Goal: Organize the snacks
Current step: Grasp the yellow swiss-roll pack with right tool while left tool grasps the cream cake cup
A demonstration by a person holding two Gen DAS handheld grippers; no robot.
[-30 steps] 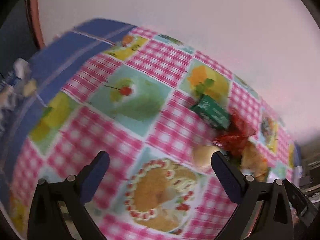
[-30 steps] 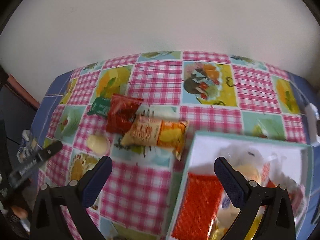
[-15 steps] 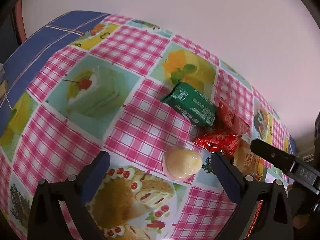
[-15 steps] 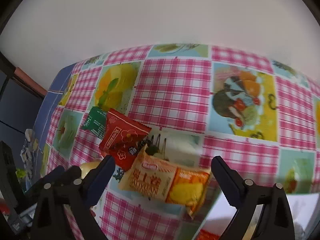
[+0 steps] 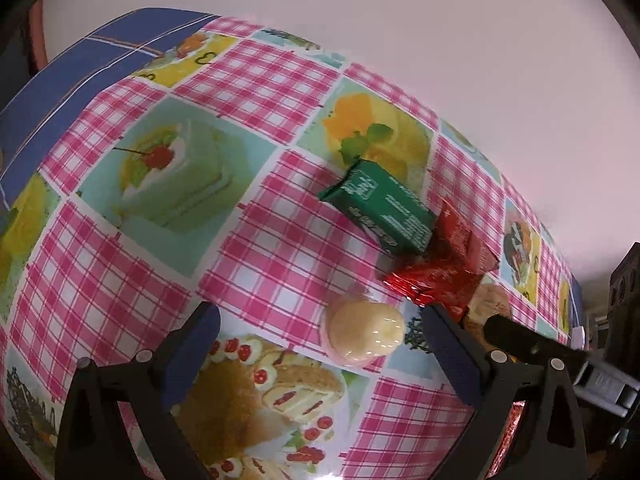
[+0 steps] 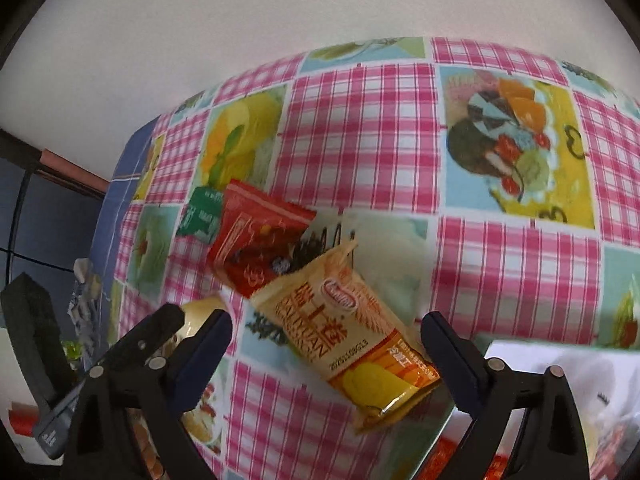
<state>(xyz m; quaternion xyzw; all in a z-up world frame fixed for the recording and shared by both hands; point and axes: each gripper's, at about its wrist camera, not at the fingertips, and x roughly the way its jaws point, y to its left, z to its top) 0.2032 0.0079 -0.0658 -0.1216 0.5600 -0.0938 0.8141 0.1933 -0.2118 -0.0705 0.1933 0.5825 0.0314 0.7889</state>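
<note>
Lying mid-table beside the white box's (image 6: 560,360) corner: orange-yellow snack packet (image 6: 348,344), bracketed by the right gripper (image 6: 326,334), jaws closing, not yet touching. Left gripper (image 5: 320,340), fingers apart, straddles the pale round snack (image 5: 364,336). Red packet (image 5: 440,276) overlaps the green packet (image 5: 380,212), farther off.

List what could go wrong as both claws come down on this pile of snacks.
1. The right claw is closing around the yellow-orange packet, whose top edge lies against the red packet. The grip could drag the red one along.
2. The left claw straddles the round pale jelly cup off-centre, near one finger. A smooth dome may squirt out.
3. The claws work side by side and could collide.
</note>
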